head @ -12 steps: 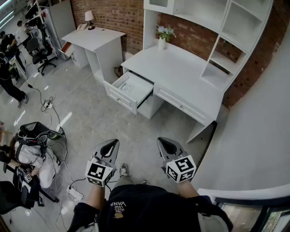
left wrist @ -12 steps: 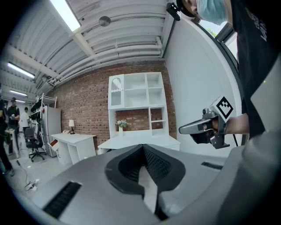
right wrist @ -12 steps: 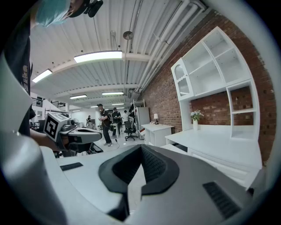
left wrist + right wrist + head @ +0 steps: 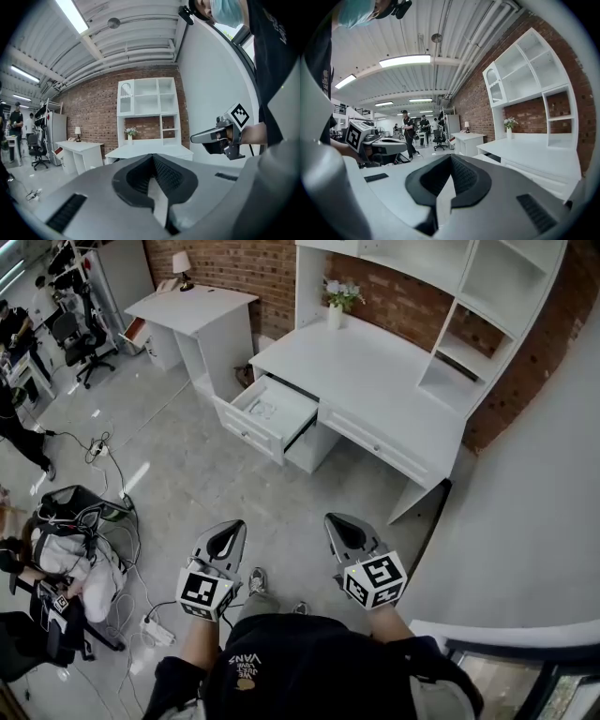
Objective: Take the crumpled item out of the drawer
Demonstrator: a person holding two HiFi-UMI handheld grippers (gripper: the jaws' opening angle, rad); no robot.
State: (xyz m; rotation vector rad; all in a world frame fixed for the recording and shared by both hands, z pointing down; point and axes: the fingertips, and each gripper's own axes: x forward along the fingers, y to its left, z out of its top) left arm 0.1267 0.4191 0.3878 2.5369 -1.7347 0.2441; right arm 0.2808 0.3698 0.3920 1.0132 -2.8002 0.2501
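Lying in the open drawer (image 4: 246,432) of the white desk (image 4: 375,381), the crumpled item (image 4: 262,410) shows only as a small pale patch on the drawer's floor. It is well apart from both grippers, so the step in hand looks like the approach. To do it well, the person should probably walk up to the drawer's open side and spread one gripper's jaws before reaching in. They should then come down over the front panel rather than against it, and pinch the item at a raised fold so it lifts clear without dragging. Both the left gripper (image 4: 228,532) and the right gripper (image 4: 341,527) are held low in front of the body, side by side, jaws pressed together with nothing between them. Whether the item is paper, cloth or film is too small to tell. The drawer's back part sits under the desktop, and neither gripper view shows the drawer's inside.
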